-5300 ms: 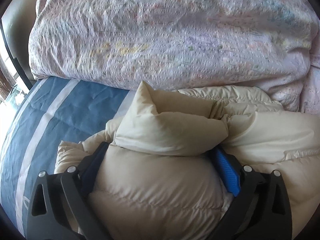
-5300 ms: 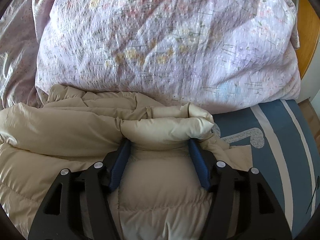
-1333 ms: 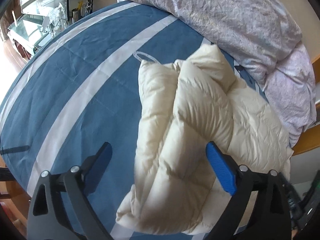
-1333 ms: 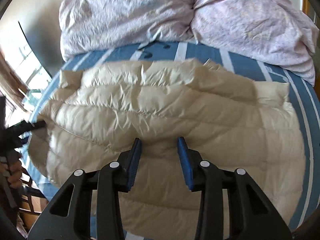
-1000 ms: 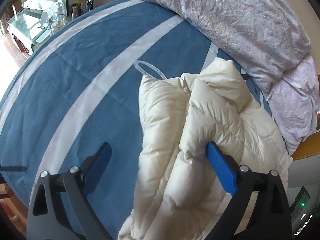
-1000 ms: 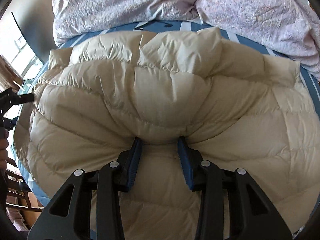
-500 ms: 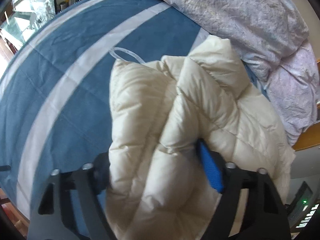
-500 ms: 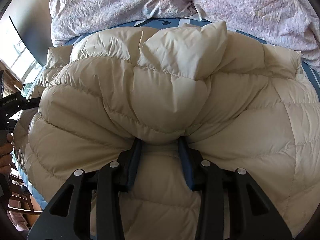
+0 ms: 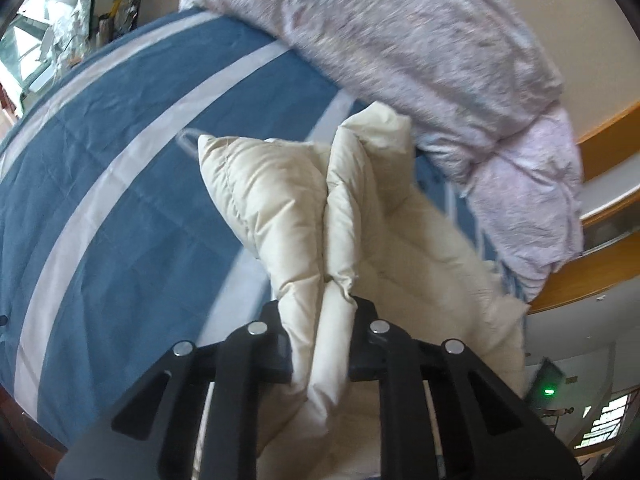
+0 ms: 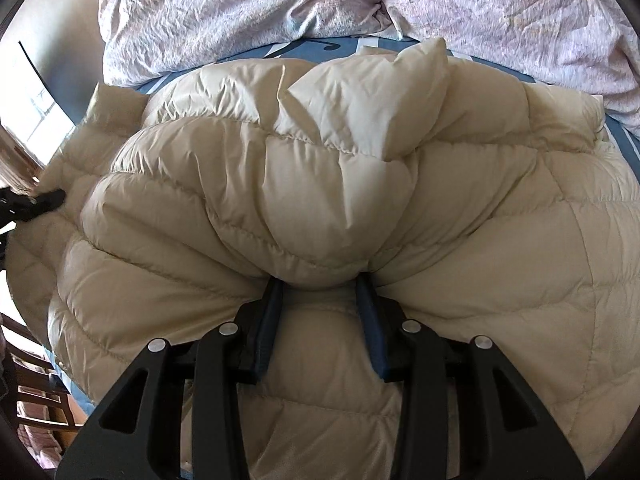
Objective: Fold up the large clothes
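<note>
Gripping a doubled ridge of the cream down jacket (image 9: 288,208), the left gripper (image 9: 320,320) has just been closing, and its jaws now pinch the padded fabric, which squeezes up between them in two tall folds. A second ago those jaws stood wide apart over the jacket with nothing pressed, so the hold on this side is new, and the fold can probably go on with both ends under control. The right gripper (image 10: 320,300) is clamped on a thick bulge of the same jacket near its middle, just as it was a moment earlier. In the right wrist view the jacket spreads wide and puffy across the blue striped bedsheet (image 9: 120,200), reaching close to the near edge of the bed. To the left gripper's left lies a broad stretch of bare sheet, the best open room for laying the jacket over. Beyond the jacket, a heaped lilac floral duvet (image 10: 360,0) crowds the far side and touches or nearly touches the jacket's far edge, leaving little space that way. A wooden bed frame (image 9: 600,132) shows past the duvet.
</note>
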{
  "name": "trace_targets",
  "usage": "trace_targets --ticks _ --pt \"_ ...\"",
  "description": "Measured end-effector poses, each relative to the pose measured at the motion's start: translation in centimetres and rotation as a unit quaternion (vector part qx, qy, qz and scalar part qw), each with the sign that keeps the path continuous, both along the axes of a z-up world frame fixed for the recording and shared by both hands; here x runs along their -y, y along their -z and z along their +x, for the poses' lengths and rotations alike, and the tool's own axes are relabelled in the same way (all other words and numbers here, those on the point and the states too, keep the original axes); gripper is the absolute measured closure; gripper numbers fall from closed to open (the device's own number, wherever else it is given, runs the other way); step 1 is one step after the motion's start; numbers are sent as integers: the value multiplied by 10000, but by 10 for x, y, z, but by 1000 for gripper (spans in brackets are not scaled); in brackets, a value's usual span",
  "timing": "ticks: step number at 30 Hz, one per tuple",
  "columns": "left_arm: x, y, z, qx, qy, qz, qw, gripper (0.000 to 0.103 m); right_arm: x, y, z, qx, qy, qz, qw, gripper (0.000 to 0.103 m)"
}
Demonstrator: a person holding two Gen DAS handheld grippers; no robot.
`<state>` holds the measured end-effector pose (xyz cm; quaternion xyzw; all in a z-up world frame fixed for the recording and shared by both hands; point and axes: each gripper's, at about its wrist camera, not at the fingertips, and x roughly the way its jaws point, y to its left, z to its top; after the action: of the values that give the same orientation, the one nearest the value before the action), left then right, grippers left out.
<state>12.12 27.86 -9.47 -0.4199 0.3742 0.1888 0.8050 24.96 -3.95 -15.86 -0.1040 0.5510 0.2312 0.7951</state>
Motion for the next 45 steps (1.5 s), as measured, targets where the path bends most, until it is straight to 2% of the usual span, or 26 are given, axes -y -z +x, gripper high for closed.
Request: trace_targets --ticks 11,16,22,29,34,40,45 --pt "61 -78 24 968 503 128 9939 88 4 2 4 -77 -46 156 9998 63" --pt "95 -98 40 1153 774 152 9902 88 4 3 6 -132 -75 188 9997 63" --pt "131 -101 58 1156 980 192 9883 87 6 2 10 -273 -142 268 9992 63" --pt "169 -96 80 984 1017 309 9895 87 34 -18 21 -389 -127 464 9981 63" --pt "187 -96 89 918 1012 438 9897 87 65 -40 16 -217 -106 464 9986 63" --pt "201 -94 93 849 919 529 9907 87 115 -67 -12 -14 -253 325 9992 63" --pt "213 -95 97 822 915 562 9908 87 153 -66 -23 -9 -98 144 9998 63"
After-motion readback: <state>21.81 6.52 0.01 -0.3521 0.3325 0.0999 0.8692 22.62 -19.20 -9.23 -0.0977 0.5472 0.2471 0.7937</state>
